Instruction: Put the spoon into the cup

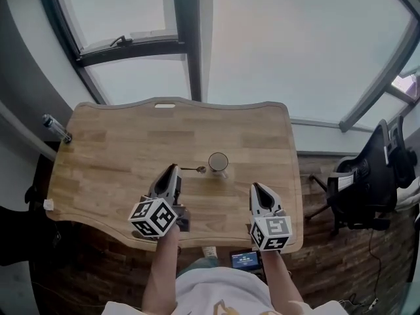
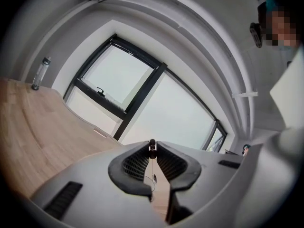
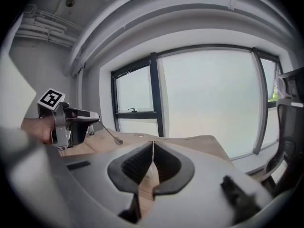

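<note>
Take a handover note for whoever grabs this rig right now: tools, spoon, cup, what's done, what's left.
Left tool: shut on the spoon by its handle, bowl end just short of the cup.
Right tool: shut, empty, to the cup's right, nearer the person.
Cup: upright on the table.
Done: spoon gripped.
Left: move it over the cup, release inside.

The table (image 1: 118, 143) I'm working over is pale wood, smooth and matt, with a visible grain. The spoon (image 1: 194, 169) looks like thin, shiny metal. The cup (image 1: 218, 162) has a dull greyish finish, and I can't tell its material. My left gripper (image 1: 174, 169) and right gripper (image 1: 255, 186) are smooth matt grey plastic with dark ribbed pads (image 2: 135, 165). The floor (image 1: 98, 261) is dark wooden planking.
</note>
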{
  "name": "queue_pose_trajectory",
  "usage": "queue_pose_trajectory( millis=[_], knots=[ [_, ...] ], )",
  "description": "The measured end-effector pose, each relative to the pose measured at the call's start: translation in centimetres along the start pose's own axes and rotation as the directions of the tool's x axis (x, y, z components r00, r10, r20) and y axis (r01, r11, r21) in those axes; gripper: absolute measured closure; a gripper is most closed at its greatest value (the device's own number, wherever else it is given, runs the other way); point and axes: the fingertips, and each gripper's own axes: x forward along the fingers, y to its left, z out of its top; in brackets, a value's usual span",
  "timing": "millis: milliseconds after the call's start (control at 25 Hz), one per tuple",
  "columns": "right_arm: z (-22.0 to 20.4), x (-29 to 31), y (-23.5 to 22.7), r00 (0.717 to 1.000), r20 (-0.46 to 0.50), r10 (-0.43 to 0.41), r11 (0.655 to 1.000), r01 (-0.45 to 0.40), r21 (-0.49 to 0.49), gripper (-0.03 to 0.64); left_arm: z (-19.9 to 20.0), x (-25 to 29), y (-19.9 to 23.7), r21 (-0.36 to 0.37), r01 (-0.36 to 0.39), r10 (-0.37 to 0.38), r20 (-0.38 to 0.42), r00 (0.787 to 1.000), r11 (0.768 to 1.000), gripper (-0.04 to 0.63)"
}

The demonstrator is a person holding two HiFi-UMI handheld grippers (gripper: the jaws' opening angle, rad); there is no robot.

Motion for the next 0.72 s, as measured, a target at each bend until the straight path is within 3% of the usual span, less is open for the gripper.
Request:
queue_pose_trajectory(
  millis=[400,720],
  knots=[
    [0.1,3.4,-0.9,0.998,-0.008,-0.069,0.997,0.069,0.020,0.584,-0.2,5.2,2.6,-0.003,0.029,-0.029,-0.062,0.998,1.000,0.540],
    [-0.4,4.9,-1.0,0.997,-0.031,-0.074,0.997,0.074,0.020,0.584,-0.6,5.9,4.3,-0.013,0.010,-0.011,-0.088,0.996,1.000,0.540]
  ],
)
